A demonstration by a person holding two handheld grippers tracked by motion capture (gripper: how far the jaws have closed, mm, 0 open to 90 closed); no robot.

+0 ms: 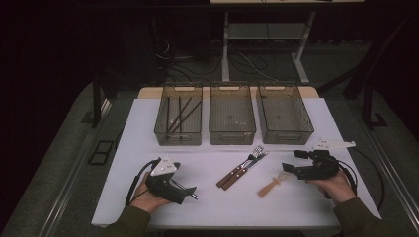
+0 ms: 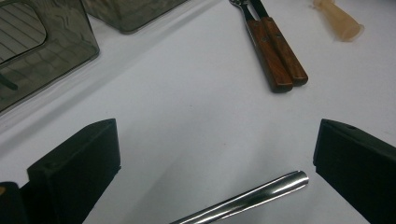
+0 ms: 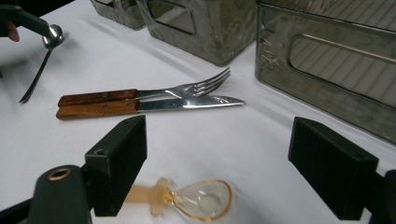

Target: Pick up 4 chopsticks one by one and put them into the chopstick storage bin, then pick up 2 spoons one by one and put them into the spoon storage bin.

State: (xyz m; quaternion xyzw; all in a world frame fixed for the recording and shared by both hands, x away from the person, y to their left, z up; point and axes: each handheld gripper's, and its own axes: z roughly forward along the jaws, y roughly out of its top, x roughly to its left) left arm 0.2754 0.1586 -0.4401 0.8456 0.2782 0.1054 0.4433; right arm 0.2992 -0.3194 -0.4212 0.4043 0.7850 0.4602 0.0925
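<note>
Presently, a metal spoon (image 2: 247,198) lies on the white tabletop (image 1: 217,207) between the jaws of the left claw (image 2: 215,163), which stand wide apart and clear of its handle; its bowl, seen in the right gripper view, appears lifted under that claw, though the angle is poor. The right claw (image 3: 217,154) is likewise spread wide, above a translucent plastic spoon (image 3: 201,200) with a tan handle. Between the two, a wooden-handled fork (image 1: 242,167) and knife (image 1: 247,170) lie side by side, touching. Beyond stand three smoked-plastic bins (image 1: 232,116); the left bin (image 1: 179,118) holds dark chopsticks (image 1: 180,113).
</note>
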